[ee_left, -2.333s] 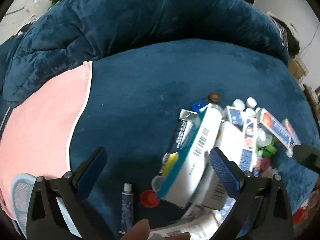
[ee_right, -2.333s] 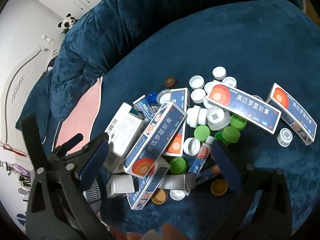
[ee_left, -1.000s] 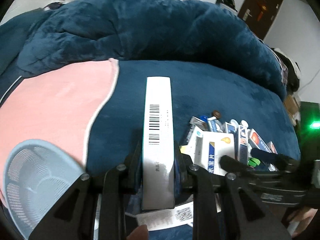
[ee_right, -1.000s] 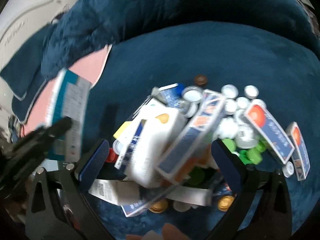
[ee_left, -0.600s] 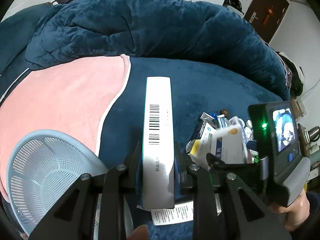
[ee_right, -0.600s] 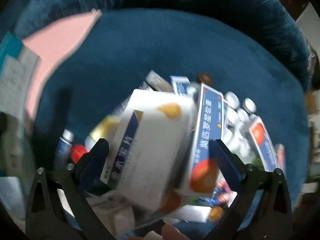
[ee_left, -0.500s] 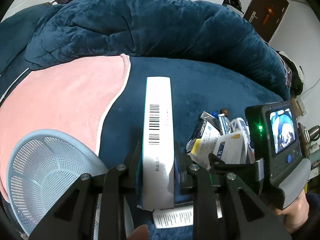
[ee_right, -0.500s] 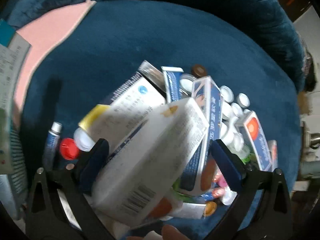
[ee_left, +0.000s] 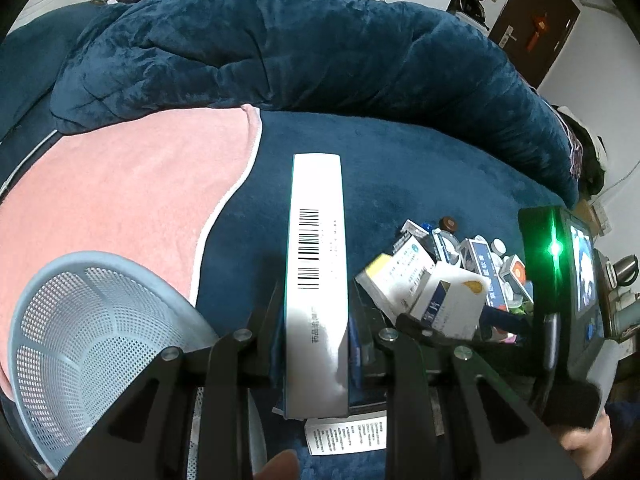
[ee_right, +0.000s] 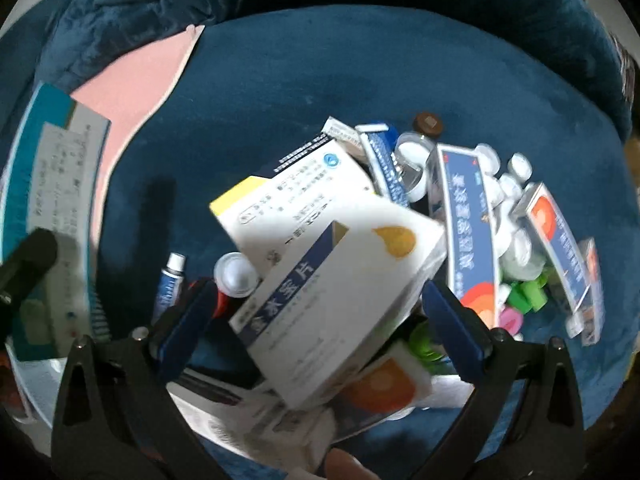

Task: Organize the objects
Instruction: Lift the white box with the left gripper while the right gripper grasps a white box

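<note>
Plush matt blue cover point(ee_left: 420, 168); pink towel point(ee_left: 120, 200) soft cloth; perforated plastic basket point(ee_left: 80, 320), lower left; cardboard box point(ee_left: 316, 280) smooth w/ slight sheen.

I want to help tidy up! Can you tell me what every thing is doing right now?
Left gripper: shut on the long white box.
Long white box: held up, barcode showing.
Right gripper: fingers open around the white and blue box, not squeezing it.
White and blue box: tilted on top of the pile.
Blue basket: nothing visible inside.
Small tube: lying on the blanket, cap on.

A blue plush bed point(ee_left: 400, 168) carries a pink towel point(ee_left: 120, 200), a basket point(ee_left: 80, 320) and medicine boxes point(ee_right: 340, 280).
</note>
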`<state>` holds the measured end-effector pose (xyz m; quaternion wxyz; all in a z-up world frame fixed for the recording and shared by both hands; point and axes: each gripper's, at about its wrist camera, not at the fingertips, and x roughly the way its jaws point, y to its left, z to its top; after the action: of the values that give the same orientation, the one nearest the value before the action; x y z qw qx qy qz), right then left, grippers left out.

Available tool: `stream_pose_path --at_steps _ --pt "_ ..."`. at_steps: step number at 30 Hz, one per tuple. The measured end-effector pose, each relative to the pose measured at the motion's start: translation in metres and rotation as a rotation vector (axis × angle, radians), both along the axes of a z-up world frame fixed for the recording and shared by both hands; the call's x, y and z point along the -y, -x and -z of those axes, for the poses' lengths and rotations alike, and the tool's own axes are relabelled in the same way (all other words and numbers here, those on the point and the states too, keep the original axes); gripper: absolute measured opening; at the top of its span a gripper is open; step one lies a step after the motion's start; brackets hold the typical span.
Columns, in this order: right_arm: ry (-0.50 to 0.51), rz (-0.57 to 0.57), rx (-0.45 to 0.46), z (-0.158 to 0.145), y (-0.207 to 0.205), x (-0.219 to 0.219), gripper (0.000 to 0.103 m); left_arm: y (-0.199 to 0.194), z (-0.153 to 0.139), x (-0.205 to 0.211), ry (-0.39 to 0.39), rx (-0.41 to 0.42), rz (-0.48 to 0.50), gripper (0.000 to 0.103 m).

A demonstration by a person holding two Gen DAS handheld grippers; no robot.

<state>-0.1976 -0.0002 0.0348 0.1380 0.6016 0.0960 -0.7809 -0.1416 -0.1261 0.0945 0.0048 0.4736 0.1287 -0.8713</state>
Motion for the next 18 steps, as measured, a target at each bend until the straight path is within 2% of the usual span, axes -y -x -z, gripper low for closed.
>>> stream_pose_path --at_steps 3,4,8,9,10,11,12,15,18 --pt "0.120 0.097 0.095 0.013 0.008 -0.017 0.103 -0.002 -0.001 0.000 0.000 -0.001 -0.001 0.026" --pt "0.119 0.110 0.110 0.015 0.011 -0.021 0.103 -0.002 -0.001 0.000 -0.003 -0.001 -0.006 0.026" --pt "0.087 0.120 0.059 0.012 0.016 -0.023 0.102 -0.003 0.002 0.001 -0.012 0.006 -0.014 0.026" --pt "0.086 0.123 0.056 0.012 0.017 -0.024 0.099 -0.003 0.002 0.000 -0.012 0.008 -0.013 0.026" --pt "0.078 0.122 0.044 0.011 0.016 -0.024 0.084 -0.003 0.003 0.000 -0.012 0.008 -0.011 0.026" --pt "0.062 0.114 0.025 0.011 0.015 -0.023 0.074 -0.004 0.003 0.001 -0.014 0.008 -0.012 0.026" --pt "0.047 0.096 0.004 0.008 0.014 -0.022 0.056 -0.005 0.003 0.001 -0.017 0.007 -0.013 0.026" --pt "0.134 0.078 0.043 0.008 0.020 -0.027 0.045 -0.006 0.003 0.001 -0.024 0.005 -0.016 0.026" --pt "0.185 0.078 0.063 0.003 0.019 -0.031 0.041 -0.007 0.001 0.003 -0.032 0.000 -0.016 0.026"
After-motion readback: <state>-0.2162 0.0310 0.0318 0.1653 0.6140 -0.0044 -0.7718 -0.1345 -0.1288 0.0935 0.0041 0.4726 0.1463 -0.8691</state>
